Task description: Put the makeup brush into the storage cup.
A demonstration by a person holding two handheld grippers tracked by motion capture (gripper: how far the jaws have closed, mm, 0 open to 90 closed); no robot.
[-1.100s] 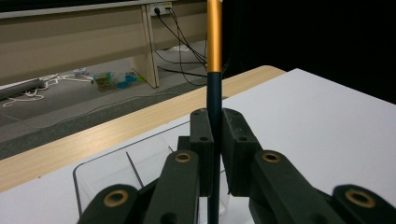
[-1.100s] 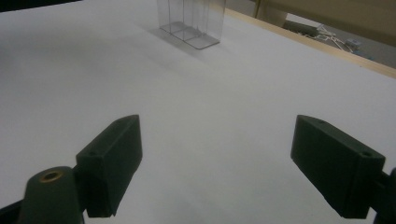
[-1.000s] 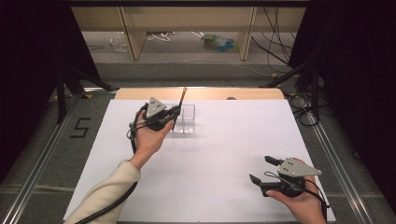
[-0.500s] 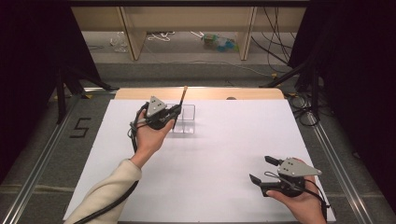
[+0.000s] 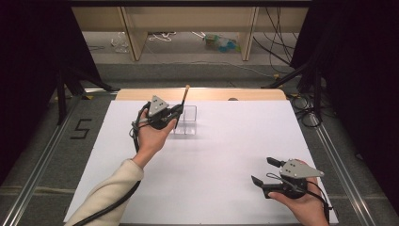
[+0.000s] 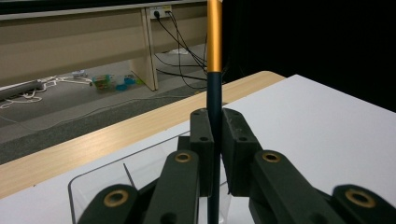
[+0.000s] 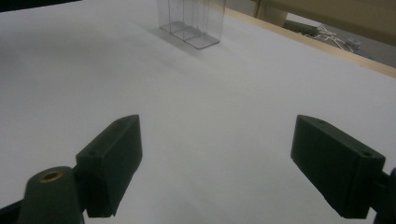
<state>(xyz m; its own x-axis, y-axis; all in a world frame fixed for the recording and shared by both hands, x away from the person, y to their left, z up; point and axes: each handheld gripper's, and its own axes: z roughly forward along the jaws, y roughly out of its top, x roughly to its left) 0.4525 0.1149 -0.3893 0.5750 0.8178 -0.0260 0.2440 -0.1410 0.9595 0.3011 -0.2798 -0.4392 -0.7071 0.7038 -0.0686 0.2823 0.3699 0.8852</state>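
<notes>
The left gripper [image 5: 175, 112] was clamped on a slim dark-blue brush handle with a gold metal band [image 6: 214, 100] – held nearly upright, its lower end over the clear plastic compartment box [image 5: 188, 123] at the far middle of the white-covered bench [image 5: 216, 165]. The right gripper [image 5: 264, 170] rested at the near right of the bench (well apart from the box) – its jaws stood wide apart with nothing between them.

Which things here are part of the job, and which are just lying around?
In the job:
left hand-held gripper, shut on the pen
clear box

Lying about:
right hand-held gripper, open, holding nothing
teal clutter on the floor
</notes>
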